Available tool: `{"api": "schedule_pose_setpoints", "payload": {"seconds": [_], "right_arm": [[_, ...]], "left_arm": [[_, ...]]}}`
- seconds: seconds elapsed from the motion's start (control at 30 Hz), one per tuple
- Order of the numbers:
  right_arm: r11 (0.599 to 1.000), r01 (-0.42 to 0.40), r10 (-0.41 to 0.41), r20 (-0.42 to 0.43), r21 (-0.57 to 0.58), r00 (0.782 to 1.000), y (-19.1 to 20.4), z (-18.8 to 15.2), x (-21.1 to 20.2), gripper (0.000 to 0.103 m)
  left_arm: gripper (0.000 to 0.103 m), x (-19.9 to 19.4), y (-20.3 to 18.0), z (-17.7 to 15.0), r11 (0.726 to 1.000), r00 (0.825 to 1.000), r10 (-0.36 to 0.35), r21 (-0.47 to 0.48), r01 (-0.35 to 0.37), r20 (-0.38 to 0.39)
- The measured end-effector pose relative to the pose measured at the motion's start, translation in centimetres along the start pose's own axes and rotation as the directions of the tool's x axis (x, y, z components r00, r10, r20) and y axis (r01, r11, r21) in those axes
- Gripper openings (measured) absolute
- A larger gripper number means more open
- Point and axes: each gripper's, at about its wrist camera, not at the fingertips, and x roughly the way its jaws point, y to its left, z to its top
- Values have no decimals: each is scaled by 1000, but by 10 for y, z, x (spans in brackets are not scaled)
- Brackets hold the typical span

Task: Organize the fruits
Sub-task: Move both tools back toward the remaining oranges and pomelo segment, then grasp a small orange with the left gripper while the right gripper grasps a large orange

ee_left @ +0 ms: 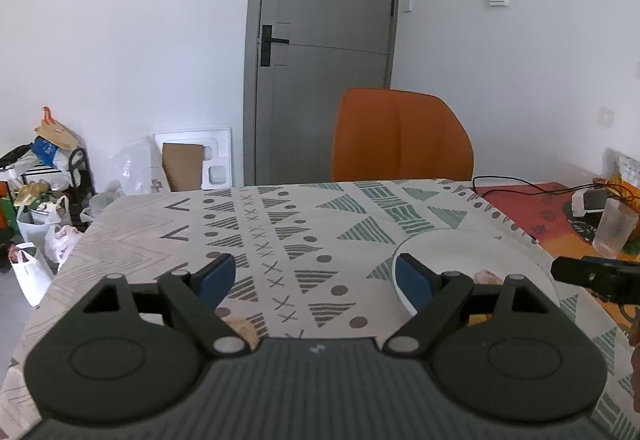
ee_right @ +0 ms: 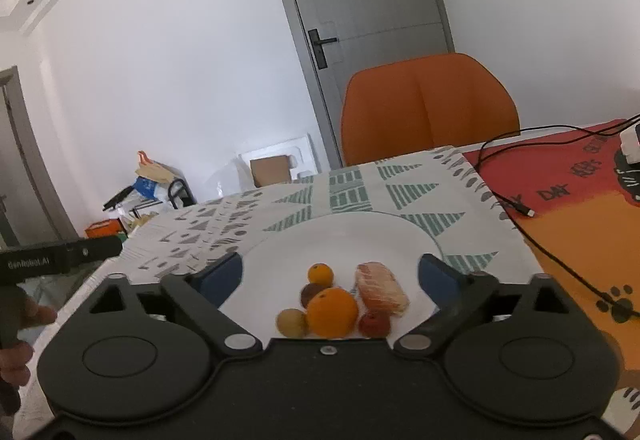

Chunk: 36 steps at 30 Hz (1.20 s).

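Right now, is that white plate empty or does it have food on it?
Not empty. The plate holds a big orange, a small orange, three small round fruits and a pale wrapped piece.

Left tongs [ee_left: 316,276] and right tongs [ee_right: 330,276] both gape wide, gripping nothing.

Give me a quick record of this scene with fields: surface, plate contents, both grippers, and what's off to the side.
surface: table under a patterned tablecloth
plate: white plate, near the cloth's right edge
plate contents: large orange, small orange, peeled segment piece, red fruit, yellowish fruit, dark fruit
left gripper: open, empty
right gripper: open, over the plate
side: orange chair, black cable
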Motion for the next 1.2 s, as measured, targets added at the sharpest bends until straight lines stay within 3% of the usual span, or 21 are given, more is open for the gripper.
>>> {"api": "schedule_pose_setpoints", "payload": {"seconds": [0.1, 0.93, 1.2], "right_arm": [[1000, -11, 11, -4, -2, 1000, 5, -1, 0, 103], [997, -73, 71, -43, -37, 997, 52, -9, 9, 103], [993, -106, 102, -65, -58, 993, 73, -13, 20, 103]], "left_arm": [[86, -6, 5, -1, 1000, 1000, 20, 1, -20, 3], [87, -44, 75, -24, 991, 994, 103, -87, -101, 19], [86, -57, 110, -30, 976, 987, 155, -161, -145, 45]]}}
